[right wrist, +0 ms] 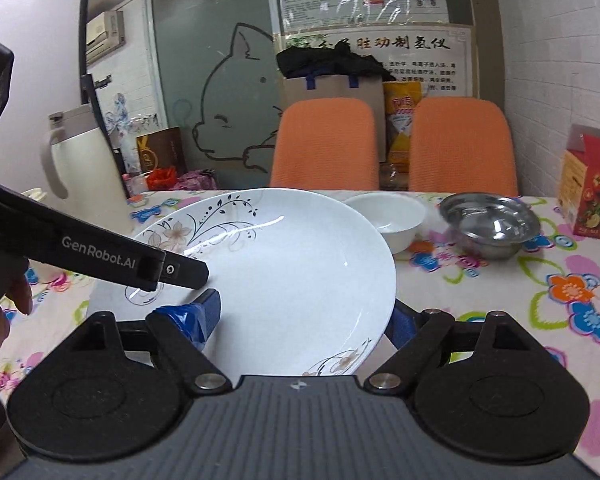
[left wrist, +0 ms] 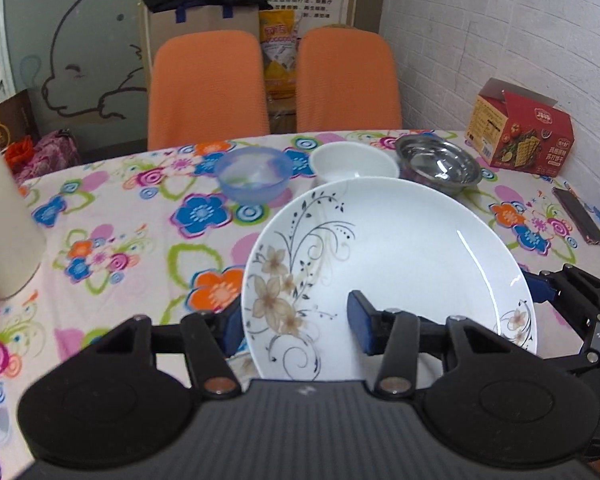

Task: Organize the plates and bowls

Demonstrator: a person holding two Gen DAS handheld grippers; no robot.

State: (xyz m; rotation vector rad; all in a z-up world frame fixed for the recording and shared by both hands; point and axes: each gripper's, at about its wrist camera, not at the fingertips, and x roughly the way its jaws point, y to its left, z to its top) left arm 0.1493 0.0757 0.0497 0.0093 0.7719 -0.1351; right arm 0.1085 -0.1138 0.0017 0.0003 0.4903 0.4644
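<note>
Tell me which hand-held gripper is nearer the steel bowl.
Right. The right hand-held gripper straddles the right rim of the plate, on the side toward the steel bowl; the left hand-held gripper straddles the left rim, farther away.

front: bowls (left wrist: 356, 162) block | left: tablecloth (left wrist: 112, 240) open, jug (left wrist: 4, 232) at edge

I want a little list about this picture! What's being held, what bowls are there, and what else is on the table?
held: white flowered plate, lifted and tilted above the table
left gripper: fingers either side of the plate's left rim
right gripper: fingers either side of the plate's right rim
bowls: blue bowl, white bowl, metal bowl, in a row behind the plate
tablecloth: colourful flowers
also on table: red box, phone, white jug
</note>
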